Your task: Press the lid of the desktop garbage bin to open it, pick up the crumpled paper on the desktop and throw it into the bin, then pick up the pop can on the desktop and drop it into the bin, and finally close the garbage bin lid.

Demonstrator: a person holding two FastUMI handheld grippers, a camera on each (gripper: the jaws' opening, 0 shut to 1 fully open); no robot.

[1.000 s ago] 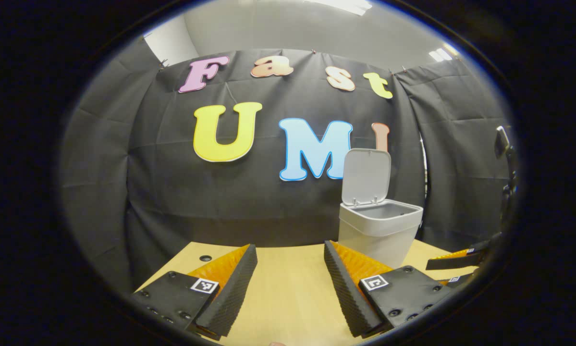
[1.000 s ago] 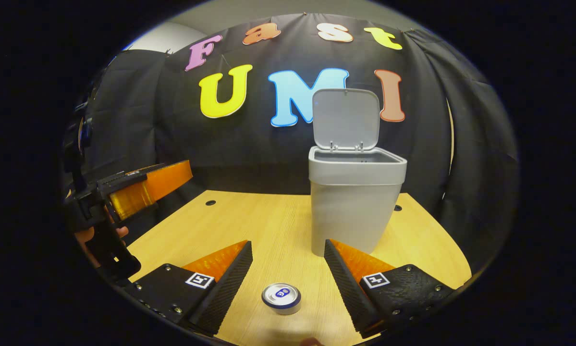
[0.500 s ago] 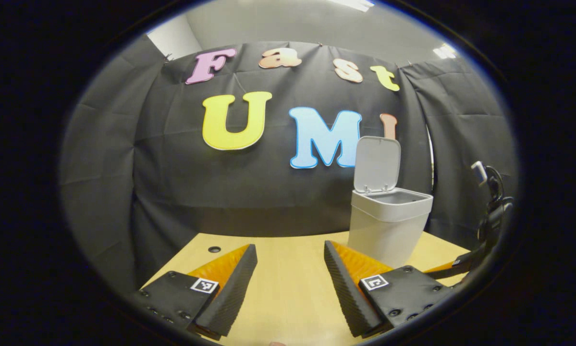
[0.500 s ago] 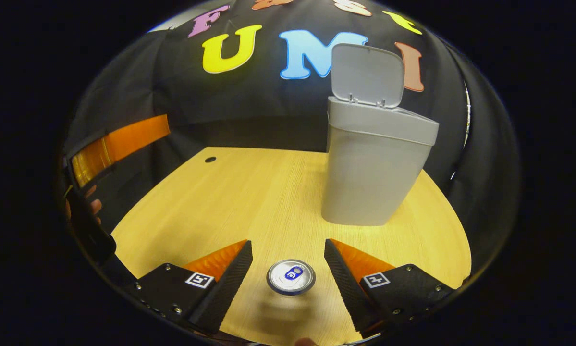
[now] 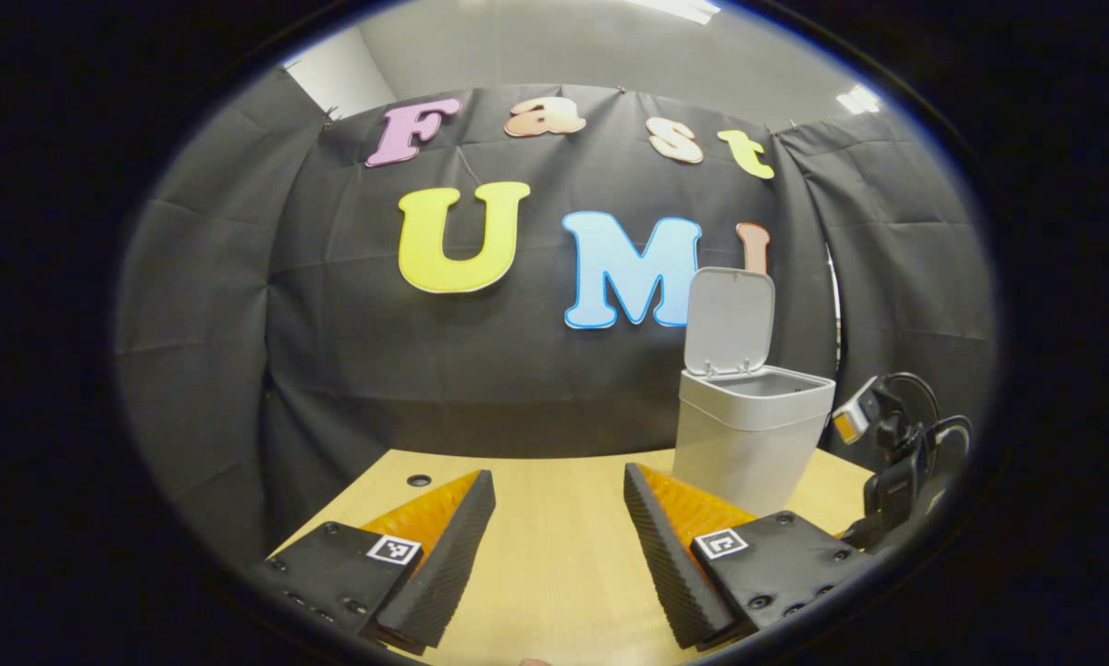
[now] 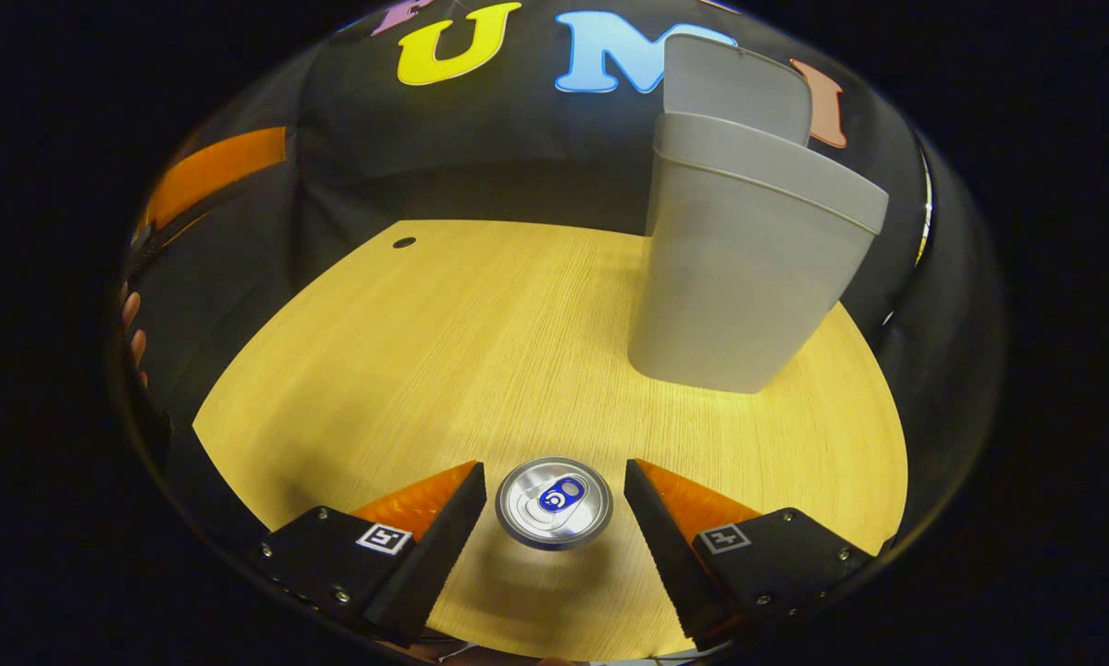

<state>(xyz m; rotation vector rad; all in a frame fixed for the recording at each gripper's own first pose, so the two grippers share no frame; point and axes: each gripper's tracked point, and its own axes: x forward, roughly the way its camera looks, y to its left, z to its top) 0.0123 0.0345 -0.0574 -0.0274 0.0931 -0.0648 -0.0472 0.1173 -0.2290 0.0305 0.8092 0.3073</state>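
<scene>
Right tool (image 6: 555, 504) points steeply down at the bench (image 6: 443, 324), fingers spread wide. Pop can (image 6: 554, 502) stands upright between its two fingers (image 6: 425, 546), silver top with blue tab facing the camera. A narrow gap shows on each side of the can; neither finger presses on it, so the tool is released, straddling the can.

Garbage bin (image 6: 739, 268) stands ahead of the right tool and off to its right, well apart from the can. Its lid (image 6: 734, 88) is raised behind the rim, standing upright. What is inside the bin cannot be told from this angle.

Left tool (image 5: 559, 518) is held roughly level above the bench (image 5: 554, 555), fingers (image 5: 443, 564) wide apart with only bare wood between them; released, gripping nothing. Ahead of it and to its right stands the garbage bin (image 5: 748, 444), lid (image 5: 728, 319) up and leaning back toward the booth wall, opening exposed. Farther right, just past the bin, part of the right tool's body with a looped cable (image 5: 896, 453) shows at the edge of the left gripper view.

At the far left edge of the right gripper view, part of the left tool (image 6: 216, 166) and fingertips of the hand (image 6: 133, 328) holding it show.

A small dark hole (image 6: 404, 242) marks the bench far ahead, left of the right tool.
</scene>
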